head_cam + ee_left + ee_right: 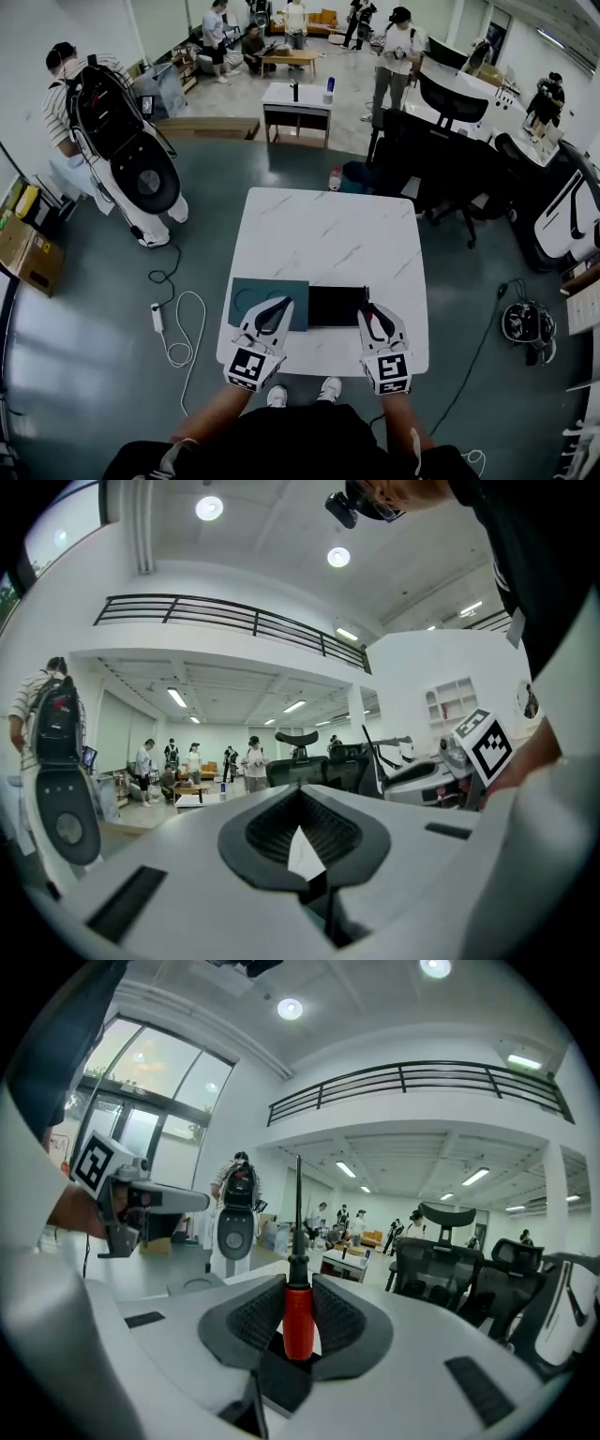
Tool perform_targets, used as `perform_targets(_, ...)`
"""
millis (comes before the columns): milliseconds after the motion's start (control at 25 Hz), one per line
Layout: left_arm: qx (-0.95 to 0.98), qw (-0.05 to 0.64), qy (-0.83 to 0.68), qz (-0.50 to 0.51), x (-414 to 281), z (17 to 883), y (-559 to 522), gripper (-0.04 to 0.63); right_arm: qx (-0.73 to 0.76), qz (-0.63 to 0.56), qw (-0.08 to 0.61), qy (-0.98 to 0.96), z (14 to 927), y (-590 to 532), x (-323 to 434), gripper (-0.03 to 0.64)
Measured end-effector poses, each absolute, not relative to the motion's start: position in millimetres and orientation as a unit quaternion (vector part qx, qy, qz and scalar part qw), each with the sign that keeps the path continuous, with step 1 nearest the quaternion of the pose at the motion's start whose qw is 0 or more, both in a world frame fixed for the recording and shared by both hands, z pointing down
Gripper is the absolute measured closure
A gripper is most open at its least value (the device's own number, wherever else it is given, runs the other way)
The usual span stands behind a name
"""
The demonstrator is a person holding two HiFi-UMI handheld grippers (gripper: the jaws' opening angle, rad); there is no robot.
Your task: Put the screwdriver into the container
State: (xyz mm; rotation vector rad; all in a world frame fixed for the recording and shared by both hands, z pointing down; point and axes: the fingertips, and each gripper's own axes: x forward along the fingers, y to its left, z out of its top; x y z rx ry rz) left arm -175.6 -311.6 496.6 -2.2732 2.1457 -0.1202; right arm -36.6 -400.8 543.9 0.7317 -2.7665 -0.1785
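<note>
A screwdriver [298,1321] with a red handle and a thin dark shaft stands between the pads of my right gripper [298,1283], which is shut on it, shaft pointing away along the jaws. In the head view my right gripper [371,311] hovers at the right end of a shallow black container [334,306] near the table's front edge; the screwdriver is too small to make out there. My left gripper [277,307] hangs over a teal mat [244,292] just left of the container. In its own view the left gripper [302,799] is shut with nothing in it.
The white marble table [328,234] is bare beyond the mat and container. Black office chairs [441,159] stand past its far right corner. A person with a backpack rig [112,131] stands at the left. A power strip and cable [157,317] lie on the floor.
</note>
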Motion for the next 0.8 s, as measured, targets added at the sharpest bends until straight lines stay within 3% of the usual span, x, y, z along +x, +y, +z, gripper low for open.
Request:
perform_targets(480, -0.687, -0.002, 0.725, -0.049, -190.6, 508.0, -301.5, 0.591, 0.156, -0.165, 0.292, -0.929, 629.3, -420.6, -53.1, 0.517)
perform_targets(800, -0.668, -0.018, 0.743, -0.047, -195.1, 518.3, -295.3, 0.591, 0.088, -0.146, 0.389, -0.905, 703.2, -431.8, -68.2, 0.515)
